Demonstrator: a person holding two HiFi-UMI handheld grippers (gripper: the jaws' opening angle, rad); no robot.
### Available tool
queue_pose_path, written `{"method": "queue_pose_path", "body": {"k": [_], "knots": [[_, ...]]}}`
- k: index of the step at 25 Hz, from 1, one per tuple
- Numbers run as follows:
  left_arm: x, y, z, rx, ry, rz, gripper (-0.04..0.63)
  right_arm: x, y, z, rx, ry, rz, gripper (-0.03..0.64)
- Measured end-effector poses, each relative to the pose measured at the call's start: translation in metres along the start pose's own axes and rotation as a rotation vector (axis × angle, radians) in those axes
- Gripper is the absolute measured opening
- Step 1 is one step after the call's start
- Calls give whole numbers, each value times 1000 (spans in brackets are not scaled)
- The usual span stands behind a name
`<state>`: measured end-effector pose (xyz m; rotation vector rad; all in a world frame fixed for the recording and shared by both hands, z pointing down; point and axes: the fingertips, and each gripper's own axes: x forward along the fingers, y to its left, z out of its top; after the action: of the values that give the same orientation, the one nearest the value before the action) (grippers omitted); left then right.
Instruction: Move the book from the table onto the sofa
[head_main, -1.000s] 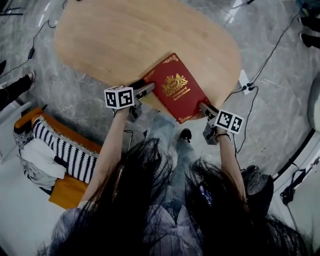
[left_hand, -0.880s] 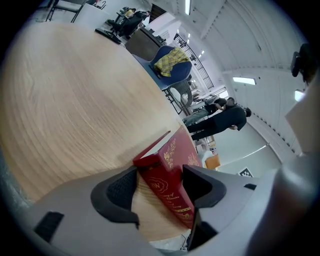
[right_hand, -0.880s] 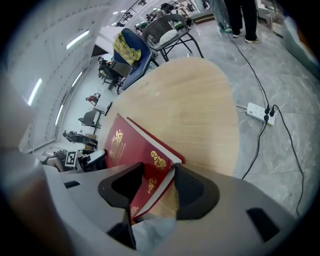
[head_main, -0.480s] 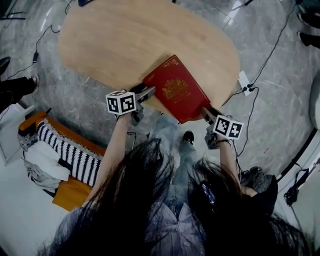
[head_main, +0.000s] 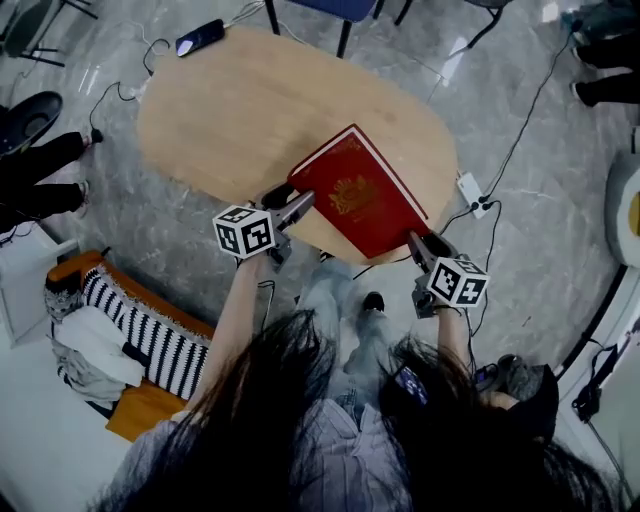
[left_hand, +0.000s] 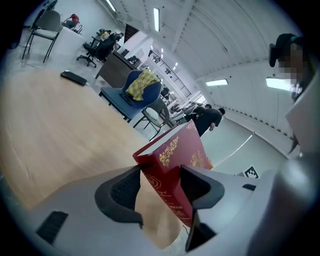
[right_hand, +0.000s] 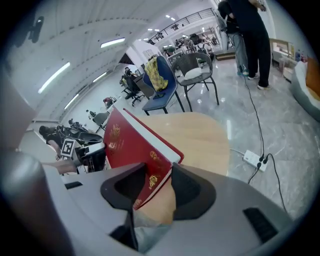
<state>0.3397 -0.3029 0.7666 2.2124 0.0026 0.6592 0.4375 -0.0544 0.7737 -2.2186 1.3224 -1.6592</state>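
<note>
Book (head_main: 360, 200) is the red hardcover with gold print, mid-frame in the head view, and we've got it tilted up over the near edge of the wooden counter (head_main: 230, 110). Our left tool (head_main: 292, 208) is clamped on its left corner by the spine, and our right tool (head_main: 420, 250) is clamped on the lower right corner. Both sets of jaws have just been closing down on it. A dark phone (head_main: 200, 37) lies on the counter at the upper left. A striped cushion (head_main: 140, 320) sits at the lower left.
</note>
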Motion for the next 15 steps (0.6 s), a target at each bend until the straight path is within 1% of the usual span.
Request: {"method": "queue_pose_path", "body": {"k": [4, 9, 12, 15], "knots": [[-9, -34, 43, 45, -84, -39, 259, -32, 22, 43, -76, -88, -9, 172], [-44, -78, 78, 119, -152, -89, 259, -76, 57, 71, -152, -186, -14, 170], [-62, -98, 97, 155, -178, -98, 259, -95, 76, 91, -204, -219, -10, 169], [-74, -116, 104, 162, -193, -95, 259, -113, 86, 103, -241, -227, -5, 167]]}}
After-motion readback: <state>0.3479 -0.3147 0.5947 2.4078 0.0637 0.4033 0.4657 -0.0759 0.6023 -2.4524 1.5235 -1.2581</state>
